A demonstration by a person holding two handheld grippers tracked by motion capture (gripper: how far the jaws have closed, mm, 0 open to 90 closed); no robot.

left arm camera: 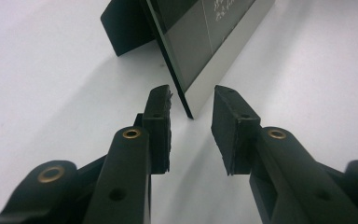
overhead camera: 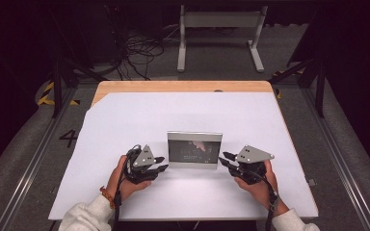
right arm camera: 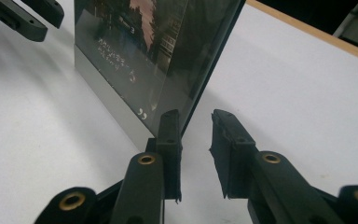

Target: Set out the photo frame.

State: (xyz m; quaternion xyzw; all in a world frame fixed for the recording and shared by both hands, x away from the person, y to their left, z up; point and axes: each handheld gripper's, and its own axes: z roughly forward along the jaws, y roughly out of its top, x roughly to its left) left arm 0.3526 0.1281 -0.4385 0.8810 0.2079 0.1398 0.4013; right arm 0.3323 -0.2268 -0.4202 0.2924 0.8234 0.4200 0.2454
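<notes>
A small silver-edged picture frame (overhead camera: 194, 150) with a dark photo stands upright on the white sheet (overhead camera: 183, 110). My left gripper (overhead camera: 164, 163) is just left of it and my right gripper (overhead camera: 222, 159) just right of it, each pointing inward at a side edge. In the left gripper view the frame (left arm camera: 200, 42) and its black back stand (left arm camera: 126, 28) lie just ahead of the open left gripper (left arm camera: 191, 93), whose pads touch nothing. In the right gripper view the frame's edge (right arm camera: 193, 84) rises just beyond the open right gripper (right arm camera: 194, 115). The left gripper's jaws show at the top left.
The white sheet covers a wooden table whose bare strip (overhead camera: 183, 86) shows at the back. Beyond it on the floor lie tangled cables (overhead camera: 139, 53) and a grey metal stand (overhead camera: 217, 21). Dark rails run along both sides of the table.
</notes>
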